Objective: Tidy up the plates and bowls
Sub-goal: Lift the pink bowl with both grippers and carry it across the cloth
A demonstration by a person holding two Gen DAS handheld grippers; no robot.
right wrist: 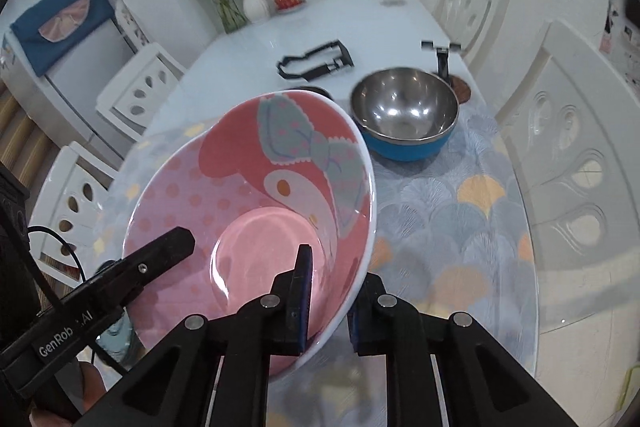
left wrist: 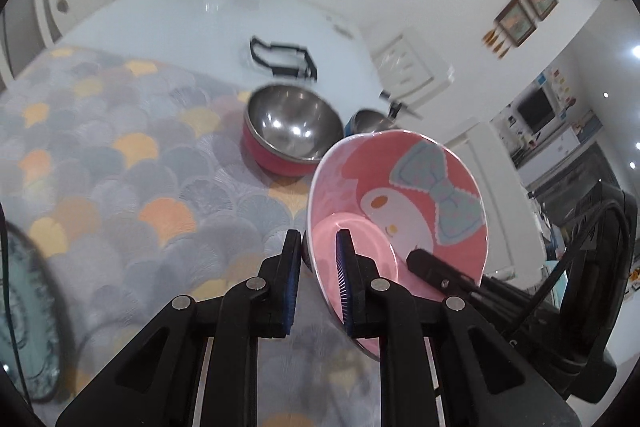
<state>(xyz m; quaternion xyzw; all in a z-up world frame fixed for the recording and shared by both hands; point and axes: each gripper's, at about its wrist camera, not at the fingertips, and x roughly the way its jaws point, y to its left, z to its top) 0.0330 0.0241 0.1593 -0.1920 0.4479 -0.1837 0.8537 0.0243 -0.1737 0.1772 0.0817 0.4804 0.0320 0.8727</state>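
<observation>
A pink bowl point(left wrist: 400, 195) with a cartoon rabbit and a grey-blue bow hangs tilted above the table, held from both sides. My left gripper point(left wrist: 318, 267) is shut on its near rim, one pad inside and one outside. My right gripper point(right wrist: 328, 299) is shut on the opposite rim of the pink bowl point(right wrist: 240, 187) in the same way. Each view shows the other gripper's finger reaching into the bowl. A steel bowl with a red outside point(left wrist: 292, 131) and a steel bowl with a blue outside point(right wrist: 404, 111) stand on the patterned mat.
A pale teal plate point(left wrist: 24, 307) with a dark rim lies at the left edge. A black wire rack point(right wrist: 316, 61) and a small black stand point(right wrist: 440, 55) sit on the white table point(right wrist: 248, 43). White chairs point(right wrist: 576, 155) surround it; a vase of flowers point(right wrist: 254, 3) stands at the back.
</observation>
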